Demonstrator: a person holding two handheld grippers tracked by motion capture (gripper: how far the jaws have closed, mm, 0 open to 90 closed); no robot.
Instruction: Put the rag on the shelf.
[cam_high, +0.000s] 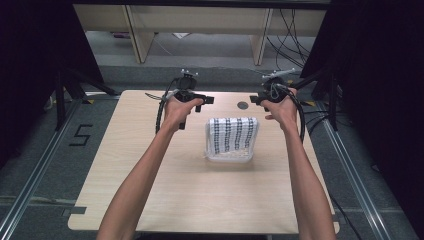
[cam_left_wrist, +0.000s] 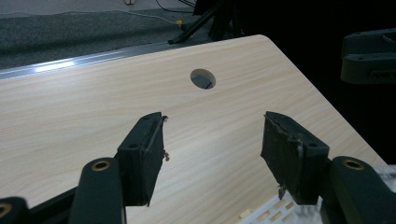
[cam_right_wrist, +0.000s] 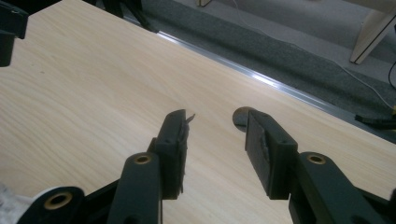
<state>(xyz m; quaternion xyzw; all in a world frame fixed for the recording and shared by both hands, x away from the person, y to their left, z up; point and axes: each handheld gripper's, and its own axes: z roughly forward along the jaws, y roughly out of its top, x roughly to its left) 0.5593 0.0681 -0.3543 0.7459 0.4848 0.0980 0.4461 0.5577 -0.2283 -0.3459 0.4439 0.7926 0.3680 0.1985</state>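
A white plastic basket (cam_high: 210, 150) sits mid-table with a black-and-white patterned cloth (cam_high: 232, 134) draped in it. My left gripper (cam_high: 206, 100) hovers just beyond the basket's far left corner, its jaws open and bare (cam_left_wrist: 212, 140). Opposite it, past the far right corner, my right gripper (cam_high: 255, 100) is open too, with nothing between its jaws (cam_right_wrist: 217, 126). The two point toward each other across a round cable hole (cam_high: 243, 105). A corner of the basket (cam_left_wrist: 273, 213) shows under the left jaws.
The light wood table (cam_high: 200, 200) has a cable hole (cam_left_wrist: 203, 78) near its far edge, half hidden behind one right jaw (cam_right_wrist: 238, 116). Beyond lie grey floor, a metal rail (cam_right_wrist: 280, 88), dark tripod legs (cam_high: 65, 90) and cables (cam_high: 295, 30).
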